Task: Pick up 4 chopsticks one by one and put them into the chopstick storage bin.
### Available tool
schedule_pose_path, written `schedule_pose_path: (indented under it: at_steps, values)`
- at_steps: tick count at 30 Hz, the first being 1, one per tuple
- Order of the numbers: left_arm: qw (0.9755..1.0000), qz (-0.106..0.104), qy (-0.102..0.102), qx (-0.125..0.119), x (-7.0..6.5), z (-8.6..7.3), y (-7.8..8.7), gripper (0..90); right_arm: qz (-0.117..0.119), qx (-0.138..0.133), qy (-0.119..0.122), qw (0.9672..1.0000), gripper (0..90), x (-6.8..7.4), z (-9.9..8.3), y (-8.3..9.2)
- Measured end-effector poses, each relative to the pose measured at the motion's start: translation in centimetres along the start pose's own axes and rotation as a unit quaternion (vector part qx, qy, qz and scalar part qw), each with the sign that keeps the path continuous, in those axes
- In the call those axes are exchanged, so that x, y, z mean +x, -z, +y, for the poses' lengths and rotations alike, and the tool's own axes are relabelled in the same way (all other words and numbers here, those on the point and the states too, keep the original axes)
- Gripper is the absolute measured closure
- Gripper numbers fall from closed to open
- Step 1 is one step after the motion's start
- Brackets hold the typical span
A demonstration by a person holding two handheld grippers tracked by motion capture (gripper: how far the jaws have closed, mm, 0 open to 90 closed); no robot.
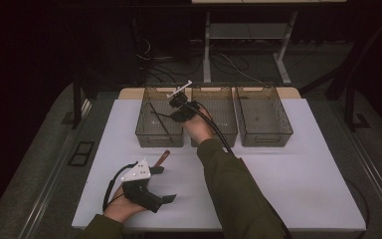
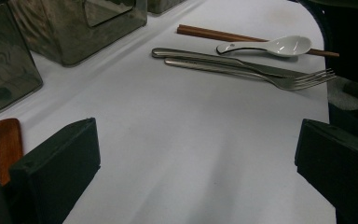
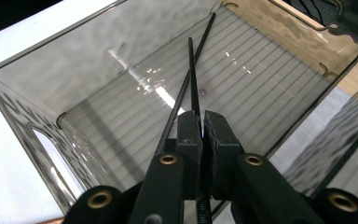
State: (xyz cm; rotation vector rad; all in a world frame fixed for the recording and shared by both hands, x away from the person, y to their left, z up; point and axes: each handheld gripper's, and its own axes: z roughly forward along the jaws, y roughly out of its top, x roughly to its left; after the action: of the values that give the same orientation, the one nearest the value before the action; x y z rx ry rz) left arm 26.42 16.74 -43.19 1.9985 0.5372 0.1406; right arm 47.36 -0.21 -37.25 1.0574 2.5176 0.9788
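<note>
1. sorting cutlery into three smoky plastic bins at the far side of the white table; step in hand, by the look of it: placing a black chopstick into the left bin.
2. right gripper held over the left bin's right edge, jaws pressed together on the near end of the black chopstick, which points down and away toward the ribbed bin floor.
3. second black chopstick lying aslant in the same bin, crossing just beside the held one; whether the two touch, cannot tell.
4. left gripper resting low on the near left part of the table, jaws standing wide apart with nothing but bare table between them.
5. brown wooden handle just beside the left gripper's jaw; what tool it belongs to, too hidden to say.
6. waiting on the table, seen from the left gripper view: brown chopsticks, white spoon, knife, fork, lying close together.
7. middle bin and right bin standing alongside to the right.
8. next move, judged: lowering the tip toward the floor, parting the jaws to drop the stick beside its mate, lifting clear without catching the bin wall.
</note>
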Motion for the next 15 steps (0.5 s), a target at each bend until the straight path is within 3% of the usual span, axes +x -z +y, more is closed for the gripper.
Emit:
schedule_pose_path:
  at_steps: [3, 5, 15]
  values:
    - [1.0000, 0.000, 0.000, -0.001, 0.0, 0.0, 0.0, 0.0, -0.003, -0.016, -0.004, 0.9999, 65.6, -0.2, 0.0, 0.2]
    - [1.0000, 0.000, -0.001, -0.001, 0.0, 0.0, 0.0, 0.0, -0.003, -0.022, -0.009, 0.9997, 60.4, -0.3, 0.1, 0.5]
    - [1.0000, 0.002, -0.002, 0.001, 0.0, 0.0, 0.0, 0.0, 0.017, -0.037, -0.020, 0.9990, 48.7, -1.2, 0.1, 2.2]
